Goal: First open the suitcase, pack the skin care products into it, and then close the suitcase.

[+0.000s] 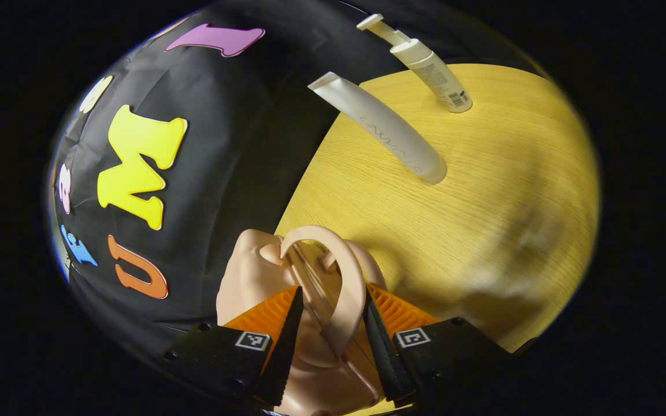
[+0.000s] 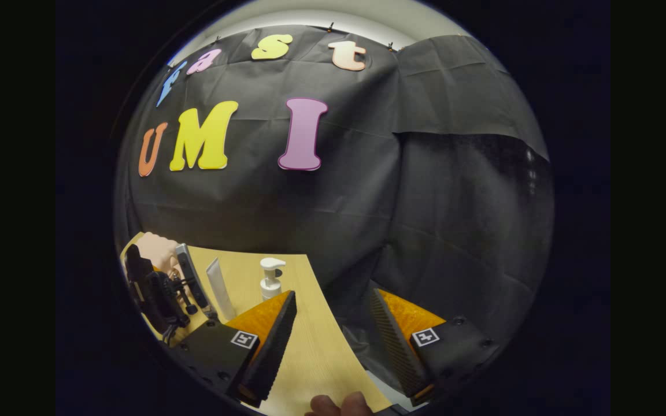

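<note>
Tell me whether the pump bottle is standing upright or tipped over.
Upright: the pump bottle stands on the wooden table, pump head on top, beside the white tube.

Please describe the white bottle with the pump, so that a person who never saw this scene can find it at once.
Look at the yellow wooden table in front of the black cloth wall. Two white containers stand upright near its far edge, apart from the pink suitcase. The pump bottle is the one with a dispenser head and spout on top; its neighbour, the tube, is flat-ended, with no pump.
</note>
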`<action>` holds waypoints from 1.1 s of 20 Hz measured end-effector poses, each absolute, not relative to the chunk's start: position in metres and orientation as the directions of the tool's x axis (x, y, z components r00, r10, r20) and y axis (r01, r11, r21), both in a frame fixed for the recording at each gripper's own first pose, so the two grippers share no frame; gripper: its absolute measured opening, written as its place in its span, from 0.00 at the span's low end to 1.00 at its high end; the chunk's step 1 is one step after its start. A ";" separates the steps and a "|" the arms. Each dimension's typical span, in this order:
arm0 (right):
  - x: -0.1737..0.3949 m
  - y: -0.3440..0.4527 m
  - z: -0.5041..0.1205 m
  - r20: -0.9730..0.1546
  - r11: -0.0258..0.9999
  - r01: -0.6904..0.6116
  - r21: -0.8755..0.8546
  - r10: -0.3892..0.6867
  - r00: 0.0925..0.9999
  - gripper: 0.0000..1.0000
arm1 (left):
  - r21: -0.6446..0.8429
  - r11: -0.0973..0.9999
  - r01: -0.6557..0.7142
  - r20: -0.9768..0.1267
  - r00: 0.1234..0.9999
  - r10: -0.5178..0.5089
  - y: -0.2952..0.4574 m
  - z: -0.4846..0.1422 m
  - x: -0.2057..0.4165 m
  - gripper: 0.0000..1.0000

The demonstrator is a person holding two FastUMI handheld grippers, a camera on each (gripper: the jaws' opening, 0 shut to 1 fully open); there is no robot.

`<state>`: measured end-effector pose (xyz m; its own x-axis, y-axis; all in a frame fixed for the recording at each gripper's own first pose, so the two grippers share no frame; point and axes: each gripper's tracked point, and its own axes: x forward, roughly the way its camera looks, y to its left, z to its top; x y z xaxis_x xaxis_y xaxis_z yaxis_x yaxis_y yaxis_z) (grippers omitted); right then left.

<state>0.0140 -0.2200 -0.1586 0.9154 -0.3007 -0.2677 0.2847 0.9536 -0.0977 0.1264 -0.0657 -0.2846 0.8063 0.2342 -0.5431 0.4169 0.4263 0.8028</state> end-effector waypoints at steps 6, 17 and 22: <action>0.007 -0.218 -0.154 -0.257 0.957 0.276 -0.088 -0.289 0.922 0.76 | 0.825 0.363 0.433 -0.540 0.794 0.279 -0.066 -0.292 0.128 0.39; 0.005 -0.200 -0.124 -0.216 0.958 0.264 -0.109 -0.282 0.935 0.78 | 0.765 0.584 0.271 -0.442 0.881 0.170 -0.056 -0.203 0.121 0.07; 0.016 -0.157 -0.100 -0.184 0.972 0.200 -0.125 -0.221 0.958 0.78 | 0.652 0.752 0.100 -0.280 0.953 0.116 -0.017 -0.118 0.117 0.05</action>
<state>0.0164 -0.1565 -0.0996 0.9579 -0.2206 -0.1836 0.1997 0.9718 -0.1255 0.1167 -0.0174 -0.1180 0.9530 0.1159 -0.2799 0.1001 0.7516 0.6520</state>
